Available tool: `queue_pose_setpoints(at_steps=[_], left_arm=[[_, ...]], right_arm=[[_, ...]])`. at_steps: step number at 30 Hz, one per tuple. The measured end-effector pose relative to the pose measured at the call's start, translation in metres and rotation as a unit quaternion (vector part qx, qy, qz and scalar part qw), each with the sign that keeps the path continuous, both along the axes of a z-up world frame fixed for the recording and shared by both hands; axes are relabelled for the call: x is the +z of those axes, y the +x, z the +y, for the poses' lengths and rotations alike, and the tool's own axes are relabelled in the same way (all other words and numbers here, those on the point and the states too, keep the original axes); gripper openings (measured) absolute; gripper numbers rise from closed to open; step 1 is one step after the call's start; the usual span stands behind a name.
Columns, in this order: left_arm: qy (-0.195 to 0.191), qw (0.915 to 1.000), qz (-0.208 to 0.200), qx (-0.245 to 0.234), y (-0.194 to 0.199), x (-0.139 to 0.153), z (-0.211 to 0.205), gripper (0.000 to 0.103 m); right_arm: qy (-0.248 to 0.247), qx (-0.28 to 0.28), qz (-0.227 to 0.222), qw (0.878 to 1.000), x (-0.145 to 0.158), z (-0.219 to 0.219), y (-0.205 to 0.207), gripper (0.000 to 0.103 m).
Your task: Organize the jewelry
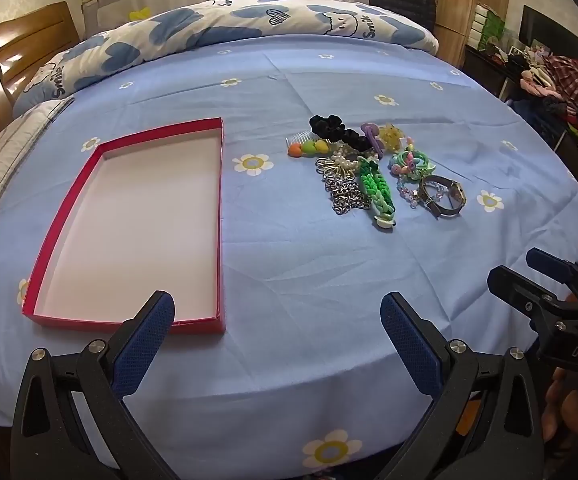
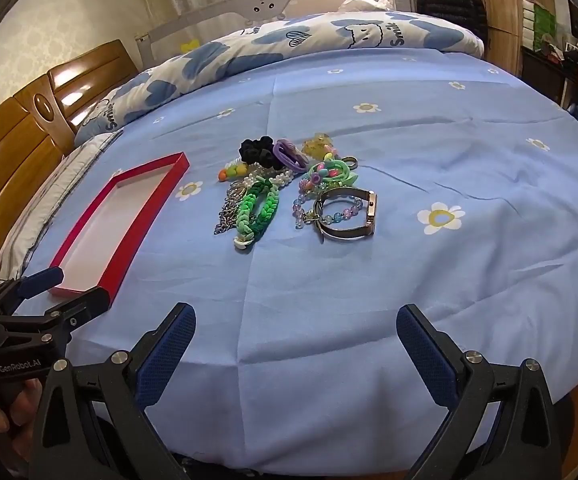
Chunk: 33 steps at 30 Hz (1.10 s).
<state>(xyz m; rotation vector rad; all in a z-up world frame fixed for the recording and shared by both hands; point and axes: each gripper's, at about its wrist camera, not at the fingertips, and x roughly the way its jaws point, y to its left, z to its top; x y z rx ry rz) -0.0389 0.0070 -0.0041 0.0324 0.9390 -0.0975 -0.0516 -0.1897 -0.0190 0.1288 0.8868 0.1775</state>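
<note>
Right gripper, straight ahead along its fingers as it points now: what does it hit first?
Probably bare blue bedsheet. The right gripper, open and empty, tilts down at the sheet short of the jewelry pile; the watch lies beyond. Depth is uncertain.

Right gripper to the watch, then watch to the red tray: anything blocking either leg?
Nothing visible blocks either. Right gripper is open, with bare blue sheet up to the watch, though a beaded bracelet lies against it. Between the pile and the empty red tray only sheet shows.
</note>
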Motion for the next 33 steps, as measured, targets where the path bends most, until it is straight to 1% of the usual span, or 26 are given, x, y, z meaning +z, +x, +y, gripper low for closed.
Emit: queue_pose_setpoints(at_steps=[15, 33], left_arm=[[0.001, 1.0000, 0.002, 0.000, 0.0007, -0.0026, -0.0025, 0.103], [0.003, 0.9999, 0.009, -0.005, 0.0049, -0.0083, -0.0075, 0.103]], right_arm=[[0.005, 0.000, -0.001, 1.000, 0.0037, 0.0007, -0.0016, 0.101], [0.019, -0.004, -0.002, 1.000, 0.0004, -0.0083, 0.0008, 0.101]])
